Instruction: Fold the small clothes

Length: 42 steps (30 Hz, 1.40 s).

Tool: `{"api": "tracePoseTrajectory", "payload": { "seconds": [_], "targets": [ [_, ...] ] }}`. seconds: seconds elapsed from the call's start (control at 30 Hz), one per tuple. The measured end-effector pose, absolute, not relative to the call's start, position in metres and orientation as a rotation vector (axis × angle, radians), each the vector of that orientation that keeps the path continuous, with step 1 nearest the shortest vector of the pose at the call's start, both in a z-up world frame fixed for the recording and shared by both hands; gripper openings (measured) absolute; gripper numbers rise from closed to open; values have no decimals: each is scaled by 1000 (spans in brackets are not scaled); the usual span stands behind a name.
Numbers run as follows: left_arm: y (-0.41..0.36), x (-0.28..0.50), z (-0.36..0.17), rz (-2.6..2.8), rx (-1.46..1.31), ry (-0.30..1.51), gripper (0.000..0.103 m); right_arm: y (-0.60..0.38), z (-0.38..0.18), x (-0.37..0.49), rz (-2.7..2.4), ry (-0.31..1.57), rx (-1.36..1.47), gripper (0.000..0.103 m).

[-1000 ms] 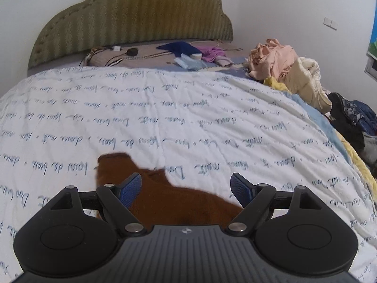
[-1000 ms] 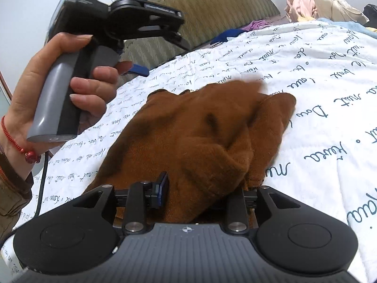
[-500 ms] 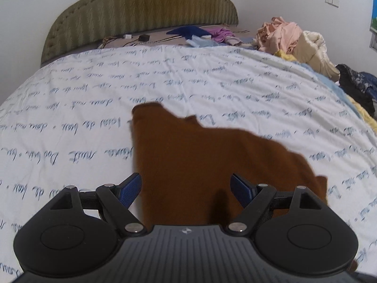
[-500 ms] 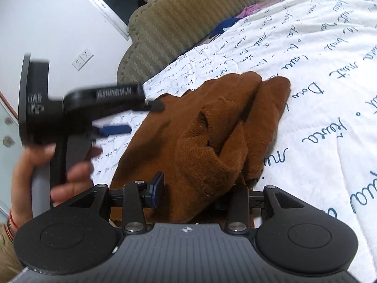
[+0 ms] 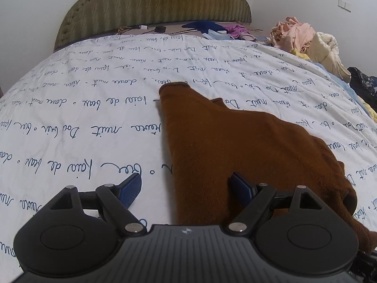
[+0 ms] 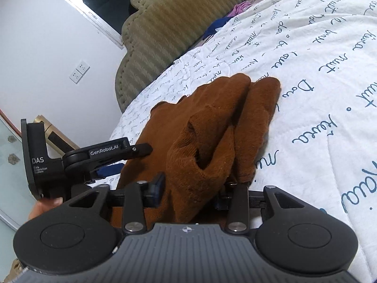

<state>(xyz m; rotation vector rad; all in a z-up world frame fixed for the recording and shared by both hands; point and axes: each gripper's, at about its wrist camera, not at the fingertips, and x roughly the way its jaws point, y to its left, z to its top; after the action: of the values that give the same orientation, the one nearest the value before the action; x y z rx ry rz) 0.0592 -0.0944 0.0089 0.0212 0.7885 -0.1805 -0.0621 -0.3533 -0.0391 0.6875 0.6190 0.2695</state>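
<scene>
A brown knitted garment (image 5: 235, 141) lies on the white script-printed bedcover (image 5: 94, 118), one narrow end pointing toward the headboard. My left gripper (image 5: 185, 179) is open just above its left edge, one finger over the cover and the other over the fabric. In the right wrist view the garment (image 6: 212, 108) is bunched and folded over itself. My right gripper (image 6: 190, 188) has a thick fold between its jaws, which are closing; the right pad is hidden by fabric. The left gripper's upper finger (image 6: 141, 151) shows at the garment's left side.
An olive padded headboard (image 5: 153, 7) stands at the far end, with blue and purple cloths (image 5: 212, 27) in front of it. A pile of pink and cream clothes (image 5: 301, 37) lies at the far right. A hand (image 6: 44, 208) holds the left tool.
The left gripper has come down and closer, from high above the bed to the garment's left edge. The right view has rolled, with the brown fold still between its jaws.
</scene>
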Motion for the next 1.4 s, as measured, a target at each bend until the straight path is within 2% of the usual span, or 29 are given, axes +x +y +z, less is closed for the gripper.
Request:
{"api": "tracePoseTrajectory", "payload": {
  "seconds": [0.17, 0.37, 0.43, 0.5, 0.53, 0.6, 0.67, 0.73, 0.93, 1.03, 1.07, 1.13, 1.17, 1.2, 1.3, 1.4],
  "targets": [
    [-94, 56, 7, -183, 31, 780, 84, -354, -39, -62, 252, 623, 678, 26],
    [-87, 52, 8, -204, 9, 779, 84, -359, -41, -64, 255, 637, 715, 27],
    [-80, 48, 10, -237, -10, 778, 84, -362, -36, -66, 266, 629, 701, 36],
    [-69, 43, 10, -292, -52, 789, 84, -366, -29, -72, 269, 607, 681, 51],
    [-61, 41, 9, -329, -87, 803, 84, -369, -26, -75, 270, 596, 675, 56],
    [-46, 38, 4, -405, -178, 858, 84, -376, -21, -78, 243, 588, 642, 81],
    [-34, 40, -6, -469, -277, 939, 84, -382, -22, -75, 219, 614, 597, 84],
    [-27, 41, -16, -518, -362, 996, 84, -388, -29, -66, 221, 663, 613, 84],
    [-34, 42, -23, -627, -417, 995, 84, -375, -38, -29, 310, 715, 637, 84],
    [-37, 48, -29, -641, -450, 988, 83, -361, -43, -9, 344, 720, 642, 80],
    [-36, 49, -31, -645, -472, 982, 81, -357, -45, -2, 343, 718, 646, 75],
    [-30, 50, -34, -630, -495, 985, 59, -355, -49, 5, 342, 711, 669, 63],
    [-28, 51, -35, -618, -490, 998, 41, -355, -51, 9, 342, 715, 690, 53],
    [-25, 52, -38, -617, -502, 1006, 34, -357, -53, 11, 347, 720, 723, 46],
    [-16, 48, -39, -613, -534, 999, 23, -356, -59, 11, 371, 730, 780, 38],
    [-16, 37, -28, -594, -480, 961, 20, -354, -59, 6, 380, 738, 819, 34]
  ]
}}
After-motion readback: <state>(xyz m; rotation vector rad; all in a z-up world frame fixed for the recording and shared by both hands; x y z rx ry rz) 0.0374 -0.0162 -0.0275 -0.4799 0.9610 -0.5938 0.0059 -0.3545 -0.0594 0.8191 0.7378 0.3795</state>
